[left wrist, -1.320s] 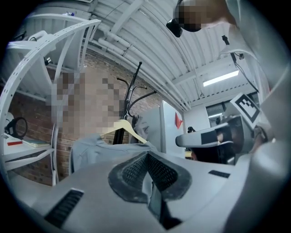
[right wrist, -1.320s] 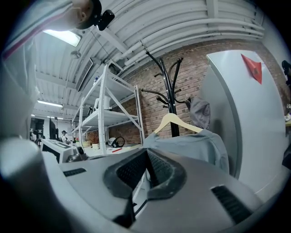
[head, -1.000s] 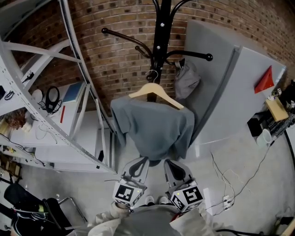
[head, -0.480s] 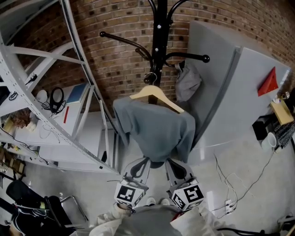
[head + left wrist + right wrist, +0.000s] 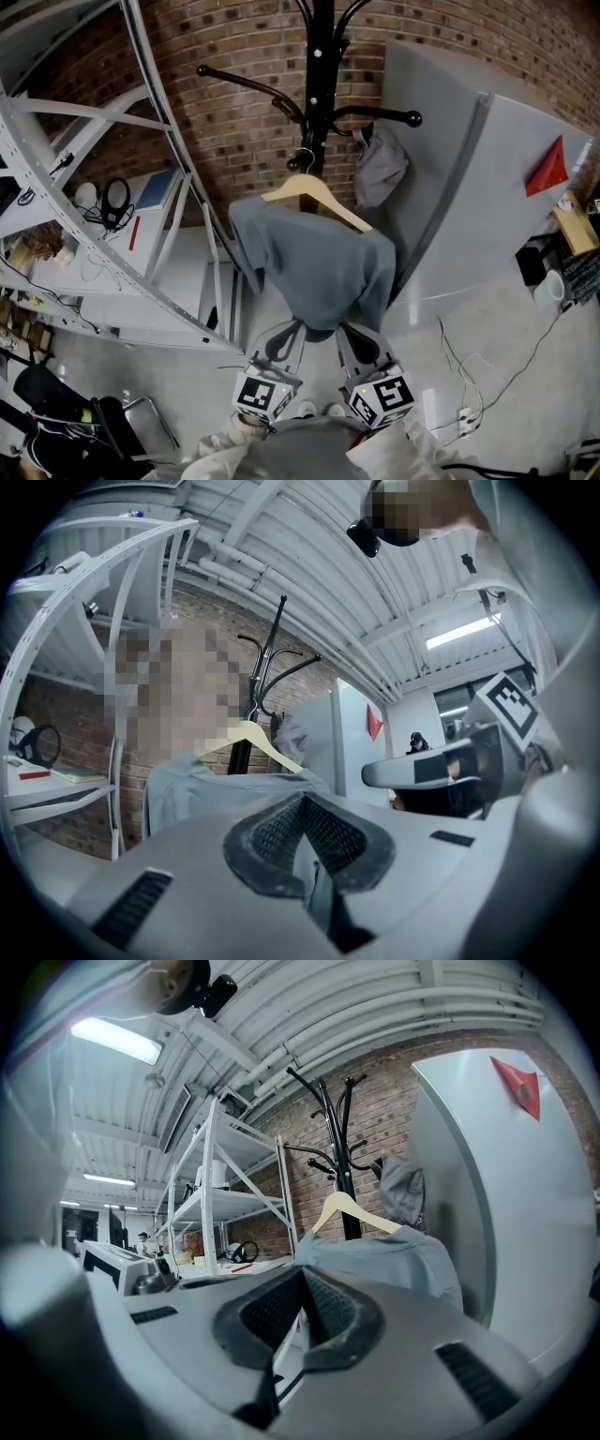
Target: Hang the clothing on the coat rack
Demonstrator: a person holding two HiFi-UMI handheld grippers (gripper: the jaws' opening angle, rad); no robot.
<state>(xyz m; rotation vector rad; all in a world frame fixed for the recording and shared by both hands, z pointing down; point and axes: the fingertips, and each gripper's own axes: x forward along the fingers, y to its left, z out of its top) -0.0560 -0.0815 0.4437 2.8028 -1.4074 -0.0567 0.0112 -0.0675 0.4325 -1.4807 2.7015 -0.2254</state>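
Loosely, grey clothing (image 5: 314, 267) drapes lopsided over a tilted wooden hanger (image 5: 330, 199).

The head view looks steeply down from above the person, with the left gripper (image 5: 292, 328) and right gripper (image 5: 345, 330) close at its bottom edge and the coat rack (image 5: 320, 103) beyond. Each gripper view looks level along its own jaws, close up. All three views share the wooden hanger (image 5: 315, 194) and grey garment (image 5: 314, 262).
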